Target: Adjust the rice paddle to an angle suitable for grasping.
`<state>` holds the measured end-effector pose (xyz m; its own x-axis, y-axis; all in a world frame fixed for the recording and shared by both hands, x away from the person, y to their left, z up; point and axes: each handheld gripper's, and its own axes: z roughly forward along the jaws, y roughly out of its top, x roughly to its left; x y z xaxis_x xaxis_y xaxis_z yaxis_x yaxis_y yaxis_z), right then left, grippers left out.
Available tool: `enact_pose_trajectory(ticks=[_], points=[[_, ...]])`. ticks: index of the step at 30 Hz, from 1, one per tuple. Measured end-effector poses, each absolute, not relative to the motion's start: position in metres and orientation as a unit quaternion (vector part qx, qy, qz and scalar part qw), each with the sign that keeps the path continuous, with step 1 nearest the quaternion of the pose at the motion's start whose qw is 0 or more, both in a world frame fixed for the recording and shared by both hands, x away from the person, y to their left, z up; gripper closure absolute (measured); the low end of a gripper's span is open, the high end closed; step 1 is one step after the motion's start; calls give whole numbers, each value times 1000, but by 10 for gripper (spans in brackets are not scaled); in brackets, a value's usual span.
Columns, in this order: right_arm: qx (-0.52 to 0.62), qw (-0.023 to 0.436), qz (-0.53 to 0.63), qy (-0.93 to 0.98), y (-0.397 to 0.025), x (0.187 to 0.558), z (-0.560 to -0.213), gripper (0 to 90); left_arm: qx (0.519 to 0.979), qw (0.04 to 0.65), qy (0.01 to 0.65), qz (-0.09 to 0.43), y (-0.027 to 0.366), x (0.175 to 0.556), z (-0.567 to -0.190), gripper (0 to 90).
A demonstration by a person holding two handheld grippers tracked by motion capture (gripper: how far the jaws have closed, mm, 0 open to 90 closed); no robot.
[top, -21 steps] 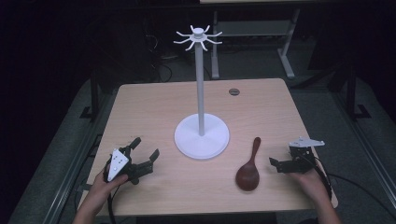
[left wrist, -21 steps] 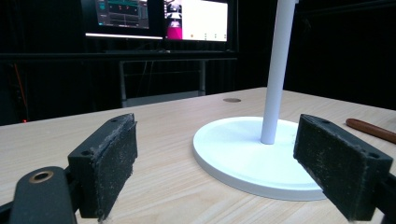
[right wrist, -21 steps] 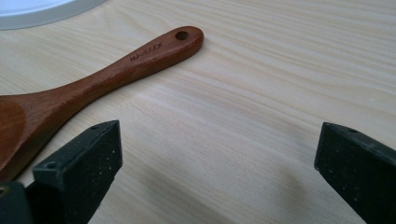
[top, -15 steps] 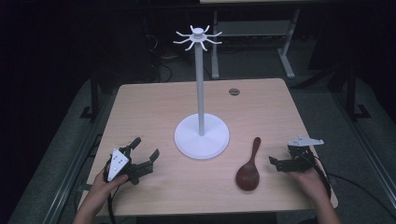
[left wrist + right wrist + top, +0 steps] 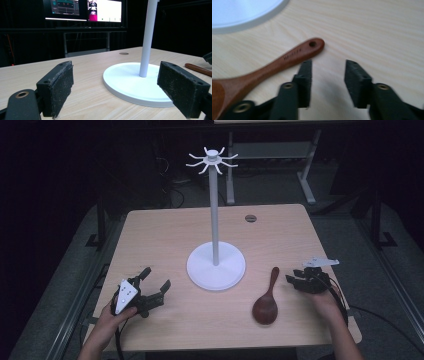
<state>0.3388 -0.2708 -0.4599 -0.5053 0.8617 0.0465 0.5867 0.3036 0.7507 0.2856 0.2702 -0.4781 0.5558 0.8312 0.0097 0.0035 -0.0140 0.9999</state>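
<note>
Standing at the centre of a wooden table (image 5: 165, 235), a white hook stand (image 5: 215, 265) anchors the scene, its round base bare. Just right of that base lies a brown wooden spoon (image 5: 267, 300), handle pointing away from the person, bowl empty. Right of the spoon, the right gripper (image 5: 292, 280) hovers beside the handle tip, jaws partly open and holding nothing. Left of the stand, the left gripper (image 5: 155, 280) rests wide open, empty.

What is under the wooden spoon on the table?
The wooden spoon lies flat on the bare table, beside the white stand. Its hanging hole shows plain wood grain beneath. The patch under the bowl is covered, so it cannot be checked. The right gripper is open beside the handle.
</note>
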Motion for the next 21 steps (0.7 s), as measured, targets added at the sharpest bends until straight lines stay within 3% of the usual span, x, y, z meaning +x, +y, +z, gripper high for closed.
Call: enact_pose_trajectory(ticks=[5, 9, 21], points=[[453, 184, 372, 789, -263, 349, -457, 738, 630, 617, 331, 335, 270, 286, -478, 130], [450, 183, 375, 789, -256, 363, -456, 884, 630, 617, 331, 336, 270, 286, -478, 130], [449, 166, 358, 802, -249, 369, -465, 895, 629, 619, 332, 335, 270, 286, -478, 130]])
